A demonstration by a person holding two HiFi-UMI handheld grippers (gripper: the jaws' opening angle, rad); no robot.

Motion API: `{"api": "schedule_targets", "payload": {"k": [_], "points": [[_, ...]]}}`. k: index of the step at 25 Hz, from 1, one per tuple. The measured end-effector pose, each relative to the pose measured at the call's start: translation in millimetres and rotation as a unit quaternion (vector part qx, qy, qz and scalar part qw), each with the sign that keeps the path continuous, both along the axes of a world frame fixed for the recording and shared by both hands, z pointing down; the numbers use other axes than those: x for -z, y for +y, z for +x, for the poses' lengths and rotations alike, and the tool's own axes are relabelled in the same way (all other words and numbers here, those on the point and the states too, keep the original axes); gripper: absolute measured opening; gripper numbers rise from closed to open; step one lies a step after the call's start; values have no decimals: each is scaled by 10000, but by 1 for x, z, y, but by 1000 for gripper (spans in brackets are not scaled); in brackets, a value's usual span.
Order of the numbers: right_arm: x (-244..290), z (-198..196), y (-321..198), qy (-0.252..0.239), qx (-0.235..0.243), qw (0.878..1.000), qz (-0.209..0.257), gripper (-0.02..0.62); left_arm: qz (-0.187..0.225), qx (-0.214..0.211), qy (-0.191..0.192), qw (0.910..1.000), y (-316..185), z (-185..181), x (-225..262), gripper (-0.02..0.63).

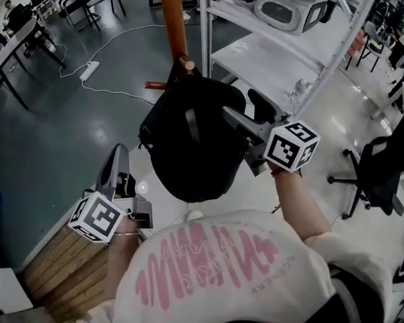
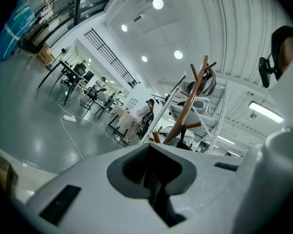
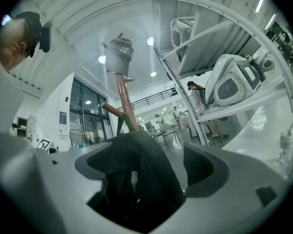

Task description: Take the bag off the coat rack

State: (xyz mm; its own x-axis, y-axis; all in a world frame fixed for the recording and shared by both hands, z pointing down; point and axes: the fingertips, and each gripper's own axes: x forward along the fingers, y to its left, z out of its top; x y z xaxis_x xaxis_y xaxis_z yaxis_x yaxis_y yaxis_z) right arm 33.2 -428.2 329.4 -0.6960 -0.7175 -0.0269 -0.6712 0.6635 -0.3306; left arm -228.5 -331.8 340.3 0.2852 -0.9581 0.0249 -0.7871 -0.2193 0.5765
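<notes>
A black bag point(image 1: 192, 140) hangs against the brown coat rack point(image 1: 173, 19), just below one of its pegs point(image 1: 186, 64). My right gripper point(image 1: 246, 110) reaches level into the bag's right side. In the right gripper view its jaws stand wide apart point(image 3: 151, 169). Black bag fabric point(image 3: 136, 174) bunches between them, with a gap showing beside the right jaw. The rack's pole point(image 3: 121, 96) rises behind with a grey cap point(image 3: 119, 52) on top. My left gripper point(image 1: 118, 161) is low at the left, apart from the bag, shut on nothing point(image 2: 154, 179). It faces the rack point(image 2: 190, 99) from a distance.
A white shelf frame point(image 1: 283, 39) with white machines stands at the right, close behind the bag. A black office chair point(image 1: 377, 173) is at the far right. A wooden slatted platform point(image 1: 60, 261) lies under my left hand. A power strip point(image 1: 89, 70) and cable cross the floor.
</notes>
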Motion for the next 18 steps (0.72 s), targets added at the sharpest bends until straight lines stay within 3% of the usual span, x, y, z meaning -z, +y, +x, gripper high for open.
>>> {"api": "schedule_targets", "payload": {"k": [9, 11, 13, 18], "points": [[-41, -20, -6, 617, 259, 9977, -148, 448, -107, 109, 21, 9999, 5, -5, -11, 5], [-48, -22, -7, 858, 195, 9960, -156, 411, -109, 128, 25, 9999, 7, -4, -12, 5], [-51, -19, -9, 996, 65, 9949, -140, 317, -116, 156, 23, 9998, 9, -4, -12, 4], [-52, -16, -10, 1035, 67, 9944, -189, 297, -133, 227, 37, 9996, 14, -4, -13, 5]]}}
